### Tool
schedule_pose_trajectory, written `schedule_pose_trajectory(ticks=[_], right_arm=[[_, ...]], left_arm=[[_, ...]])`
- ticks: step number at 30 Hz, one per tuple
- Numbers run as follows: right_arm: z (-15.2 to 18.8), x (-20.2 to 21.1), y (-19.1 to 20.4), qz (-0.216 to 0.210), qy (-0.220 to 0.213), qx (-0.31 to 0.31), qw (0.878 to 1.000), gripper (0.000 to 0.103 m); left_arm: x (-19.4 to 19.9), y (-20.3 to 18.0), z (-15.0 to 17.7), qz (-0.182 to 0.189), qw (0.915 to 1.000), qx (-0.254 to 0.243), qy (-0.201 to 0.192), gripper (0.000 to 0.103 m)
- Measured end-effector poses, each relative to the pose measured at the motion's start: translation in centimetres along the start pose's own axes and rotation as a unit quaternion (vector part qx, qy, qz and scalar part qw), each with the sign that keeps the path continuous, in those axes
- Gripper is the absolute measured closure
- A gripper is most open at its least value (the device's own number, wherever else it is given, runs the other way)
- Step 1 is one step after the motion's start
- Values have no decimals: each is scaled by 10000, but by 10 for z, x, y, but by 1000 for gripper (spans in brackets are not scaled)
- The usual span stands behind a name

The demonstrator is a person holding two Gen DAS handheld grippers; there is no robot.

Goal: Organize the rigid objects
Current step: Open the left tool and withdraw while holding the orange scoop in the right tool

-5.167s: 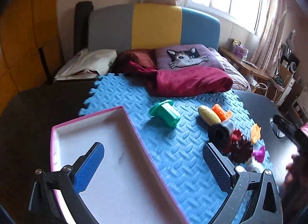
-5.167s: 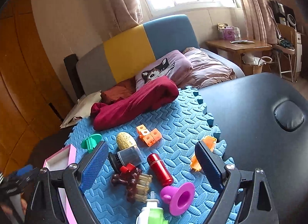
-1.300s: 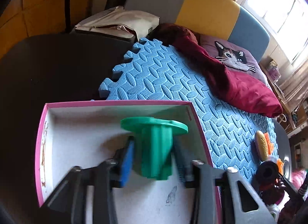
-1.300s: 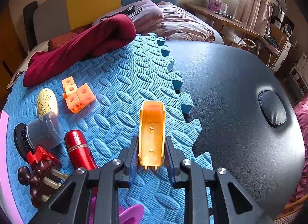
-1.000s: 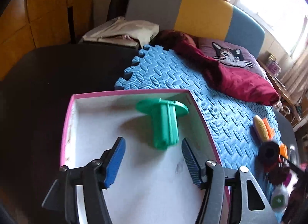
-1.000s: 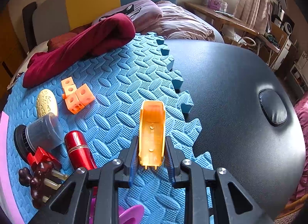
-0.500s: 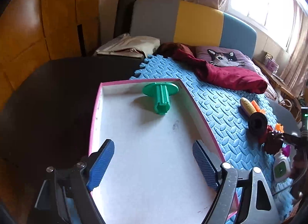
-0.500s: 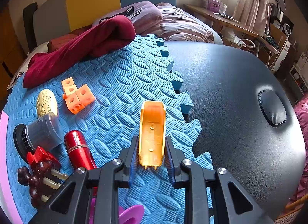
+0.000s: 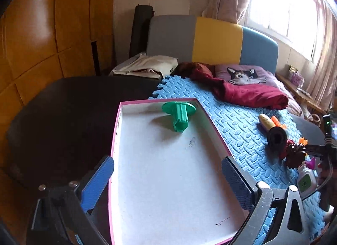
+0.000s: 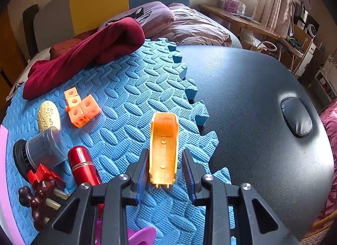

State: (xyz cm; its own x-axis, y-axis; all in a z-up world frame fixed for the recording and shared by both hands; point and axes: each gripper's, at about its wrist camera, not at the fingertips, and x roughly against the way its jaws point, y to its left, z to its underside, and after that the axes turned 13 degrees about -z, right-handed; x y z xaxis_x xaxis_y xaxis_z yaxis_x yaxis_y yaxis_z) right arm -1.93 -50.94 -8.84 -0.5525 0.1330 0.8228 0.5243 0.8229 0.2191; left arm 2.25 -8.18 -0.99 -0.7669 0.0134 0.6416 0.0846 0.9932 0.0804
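Meanwhile my left gripper hung with fingers spread wide over the pink-rimmed box, the green spool lying well beyond them; my right gripper's fingers pinched the orange scoop between them

Cut off by the bottom edge of the right wrist view: purple cup, only its rim showing, partly behind the right gripper. Cropped at the left edge there, pink box rim; hidden behind the gripper's linkage, lower end of the red cylinder. Crowded and too small to sort out at the right of the left wrist view: toy cluster.
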Motion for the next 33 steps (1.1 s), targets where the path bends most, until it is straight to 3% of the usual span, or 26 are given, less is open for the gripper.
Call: schedule_pose_trajectory(ticks=[4,9,24,28,33], right_arm=[[-1,-1,-1,-46,-16,-56,10000,72],[1,0,0,-47,-83,15,10000,71],[0,-1,2,-83,-120,94,9998,68],[0,-1,6,-111,-99,203,9997,77],[1,0,6,-109,-81,232,9996,78]], left_arm=[[2,1,0,-102,9999,-4,-58,0],[0,1,3,41,10000,14,59,0],[10,-8,8,115,9993,-336,-135,0],[7,-11,11,160,9991,-396,-23,0],[8,-10,12,123,9991,-395,-20,0]])
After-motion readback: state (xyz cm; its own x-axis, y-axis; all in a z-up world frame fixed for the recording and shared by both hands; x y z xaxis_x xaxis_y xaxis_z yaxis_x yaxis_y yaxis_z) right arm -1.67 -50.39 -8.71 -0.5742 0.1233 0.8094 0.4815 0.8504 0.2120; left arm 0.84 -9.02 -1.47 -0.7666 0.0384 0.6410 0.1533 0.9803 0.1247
